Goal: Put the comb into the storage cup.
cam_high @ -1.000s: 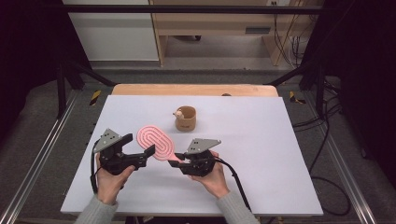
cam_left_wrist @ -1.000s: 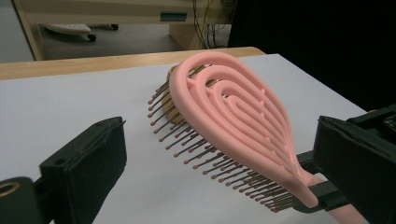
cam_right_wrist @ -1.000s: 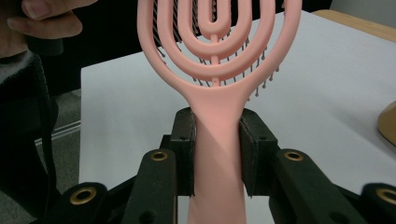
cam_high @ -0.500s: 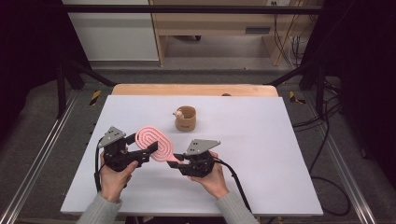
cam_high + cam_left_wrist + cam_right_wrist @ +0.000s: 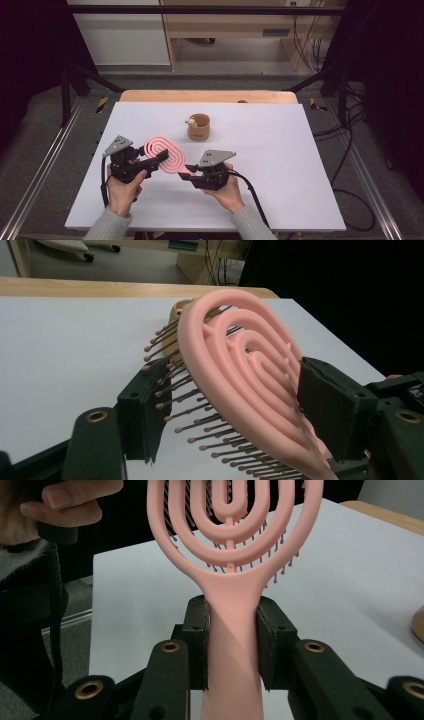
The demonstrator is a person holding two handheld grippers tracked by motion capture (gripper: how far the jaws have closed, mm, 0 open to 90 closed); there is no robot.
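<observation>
Pink brush (image 5: 165, 152) handle clamped by the right gripper (image 5: 232, 645), left gripper (image 5: 230, 410) jaws just closing round its head – bristles (brown-tipped) brushing one pad, held above the table (image 5: 280, 150) near its front edge – wooden cup (image 5: 199, 127) behind

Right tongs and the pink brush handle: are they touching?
Touching. In the right gripper view, the right tongs have both black pads pressed flat against the sides of the pink hairbrush handle, with no gap on either side.
</observation>
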